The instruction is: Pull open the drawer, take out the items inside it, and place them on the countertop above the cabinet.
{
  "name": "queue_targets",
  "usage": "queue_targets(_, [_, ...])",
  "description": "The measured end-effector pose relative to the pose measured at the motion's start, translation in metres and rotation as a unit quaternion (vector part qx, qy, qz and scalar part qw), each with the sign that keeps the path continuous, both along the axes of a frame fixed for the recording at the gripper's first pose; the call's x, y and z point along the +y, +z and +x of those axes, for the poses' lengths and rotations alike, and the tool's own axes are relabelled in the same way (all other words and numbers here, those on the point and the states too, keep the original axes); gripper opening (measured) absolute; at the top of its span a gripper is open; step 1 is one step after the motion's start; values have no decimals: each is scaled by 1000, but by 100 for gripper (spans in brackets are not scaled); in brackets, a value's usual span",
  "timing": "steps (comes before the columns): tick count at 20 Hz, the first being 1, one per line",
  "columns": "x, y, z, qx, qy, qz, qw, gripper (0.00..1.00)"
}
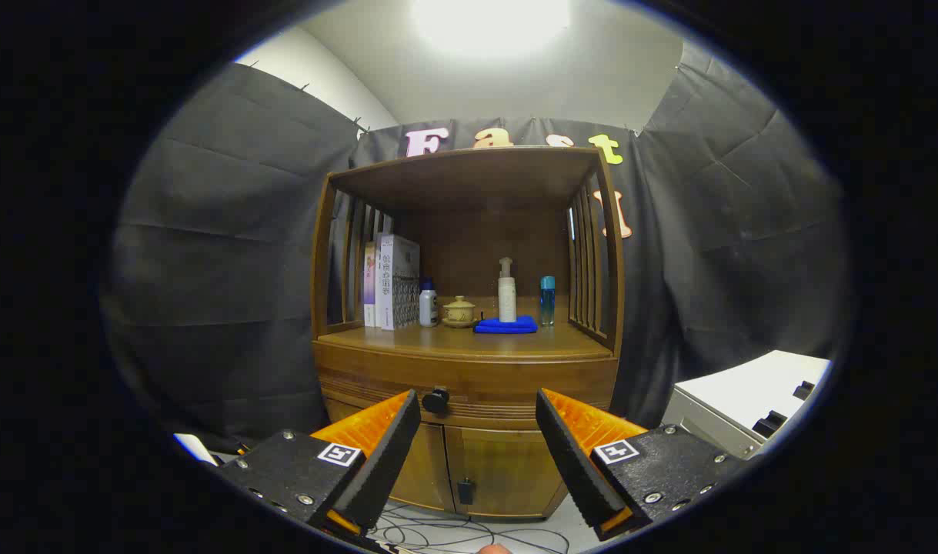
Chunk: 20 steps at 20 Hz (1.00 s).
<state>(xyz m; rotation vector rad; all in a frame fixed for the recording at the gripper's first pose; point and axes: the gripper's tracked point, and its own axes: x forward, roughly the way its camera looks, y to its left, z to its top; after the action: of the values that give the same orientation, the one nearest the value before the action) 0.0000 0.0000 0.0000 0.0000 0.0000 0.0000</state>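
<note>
Gripper [478, 412] stands wide open and empty, short of the shut wooden cabinet drawer [469, 378], whose small dark round knob [435, 400] sits apparently nearer the left finger, so an off-centre closure risks slipping off it.

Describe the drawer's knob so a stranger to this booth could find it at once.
Start at the brown wooden cabinet against the black cloth wall. Below its countertop runs the closed drawer front. The small round black knob juts from it, just beyond the open gripper, nearer one finger; the lower doors carry only a small dark handle.
</note>
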Motion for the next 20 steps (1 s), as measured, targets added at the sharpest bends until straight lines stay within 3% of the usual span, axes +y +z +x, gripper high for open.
queue_targets(20, [-11, -26, 16, 12, -9, 15, 1000, 94])
